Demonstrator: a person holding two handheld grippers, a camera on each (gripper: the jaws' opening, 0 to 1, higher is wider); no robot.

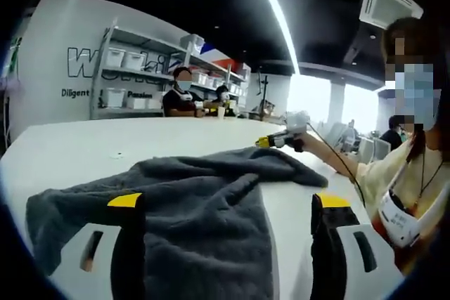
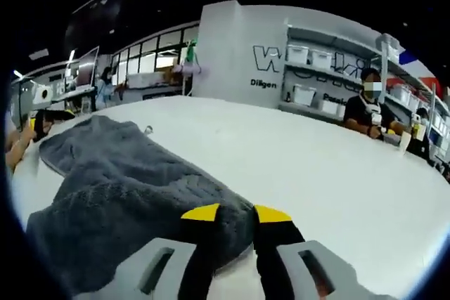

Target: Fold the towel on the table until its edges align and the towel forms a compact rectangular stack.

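I judge the fold barely begun: the gray towel [image 1: 190, 201] lies rumpled on the white bench [image 1: 105, 142], edges not lined up, so the folds and squaring are left. My left gripper [image 1: 228, 205] hangs over its near edge with jaws wide, gripping nothing. Its view also catches my right gripper [image 1: 281, 138] at the towel's far corner. My right gripper's own view shows the jaws nearly closed, pinching that corner, and the far end bunched.
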